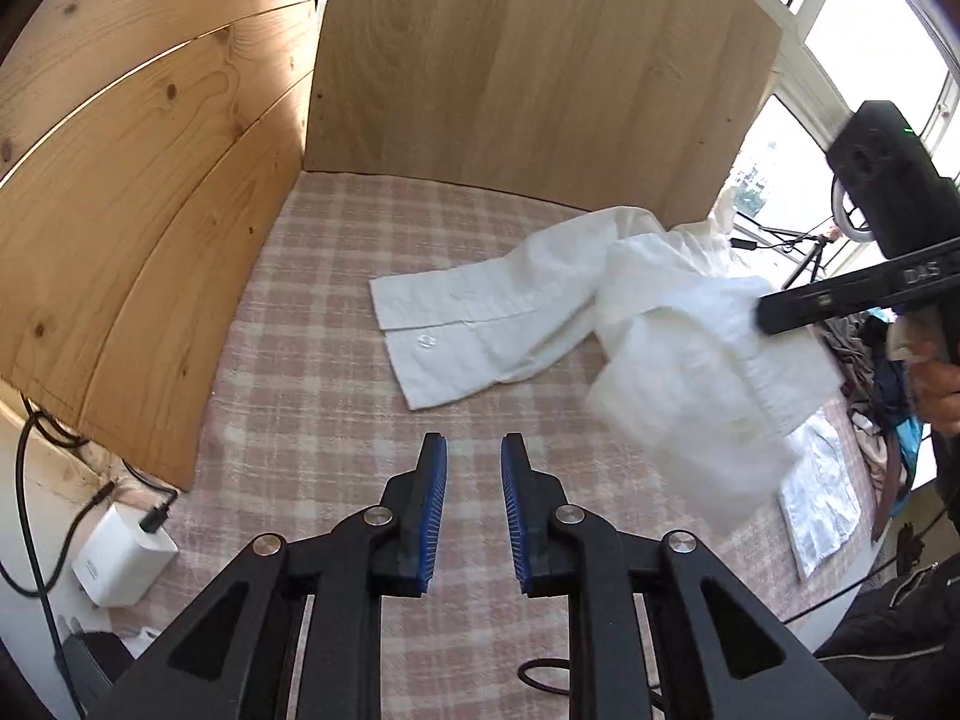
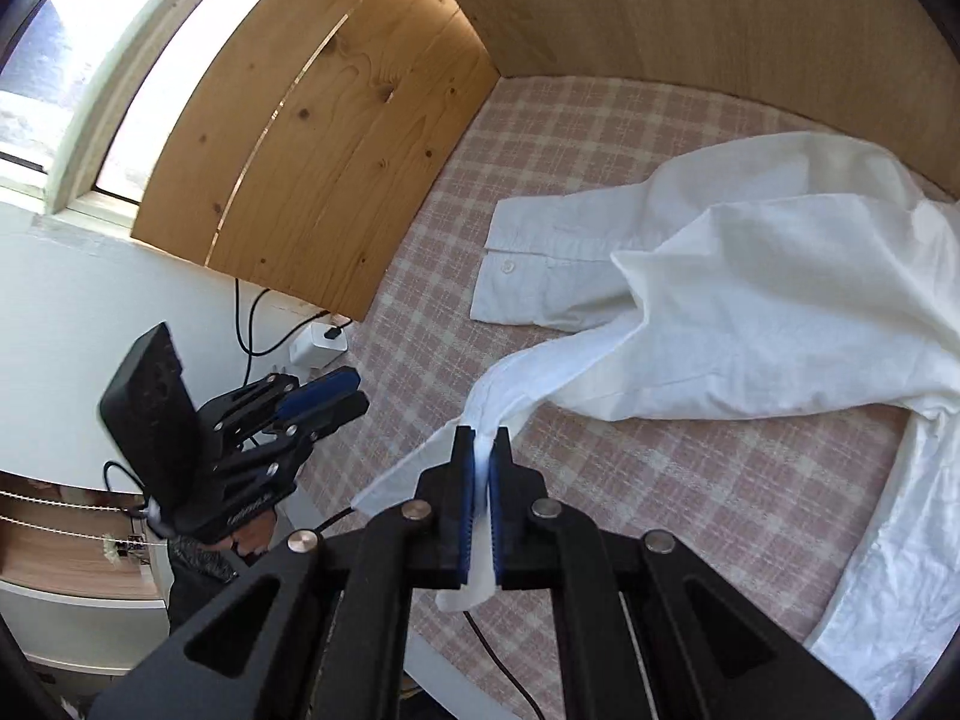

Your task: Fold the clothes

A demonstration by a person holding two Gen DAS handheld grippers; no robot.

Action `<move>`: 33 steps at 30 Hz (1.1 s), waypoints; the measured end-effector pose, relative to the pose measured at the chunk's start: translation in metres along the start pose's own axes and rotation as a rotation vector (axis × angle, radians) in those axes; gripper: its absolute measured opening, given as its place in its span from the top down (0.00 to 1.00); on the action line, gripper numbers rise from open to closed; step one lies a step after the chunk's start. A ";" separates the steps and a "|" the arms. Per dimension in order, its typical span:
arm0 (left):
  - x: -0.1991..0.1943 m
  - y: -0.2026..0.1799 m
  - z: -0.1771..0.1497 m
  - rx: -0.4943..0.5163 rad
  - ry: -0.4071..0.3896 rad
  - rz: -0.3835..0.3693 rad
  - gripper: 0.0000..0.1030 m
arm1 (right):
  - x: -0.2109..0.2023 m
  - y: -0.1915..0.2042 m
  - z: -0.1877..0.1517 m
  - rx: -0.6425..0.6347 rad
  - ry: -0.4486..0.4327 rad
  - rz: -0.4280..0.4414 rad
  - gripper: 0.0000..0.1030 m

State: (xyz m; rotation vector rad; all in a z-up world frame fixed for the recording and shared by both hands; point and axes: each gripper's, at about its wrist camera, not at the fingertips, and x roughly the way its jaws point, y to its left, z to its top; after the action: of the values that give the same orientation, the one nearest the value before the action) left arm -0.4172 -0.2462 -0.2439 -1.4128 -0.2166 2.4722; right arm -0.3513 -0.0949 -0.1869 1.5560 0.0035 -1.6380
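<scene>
A: What's the setting?
B: A table under a pink plaid cloth, wood panels along its left and far sides, a window beyond.
A: The grippers?
B: Both tilt downward. The left gripper hangs over bare cloth, jaws apart, holding nothing. The right gripper is clamped on the white shirt's edge.
A: The shirt?
B: Rumpled, centre-right, one cuffed sleeve flat. A white charger sits off the near-left corner.
</scene>
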 end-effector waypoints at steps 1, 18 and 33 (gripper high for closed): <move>0.008 0.002 0.006 0.009 0.014 0.009 0.83 | -0.013 -0.006 0.000 -0.003 -0.016 -0.025 0.96; 0.124 -0.014 0.050 0.067 0.181 0.207 0.96 | -0.238 -0.103 -0.054 0.137 -0.361 -0.227 0.96; 0.024 -0.015 0.087 0.070 0.096 0.205 0.95 | -0.320 -0.137 -0.038 0.164 -0.547 -0.237 0.96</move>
State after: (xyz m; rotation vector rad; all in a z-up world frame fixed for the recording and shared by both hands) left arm -0.5007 -0.2240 -0.2152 -1.5903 0.0368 2.5350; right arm -0.4422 0.1909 -0.0068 1.2094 -0.2523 -2.2571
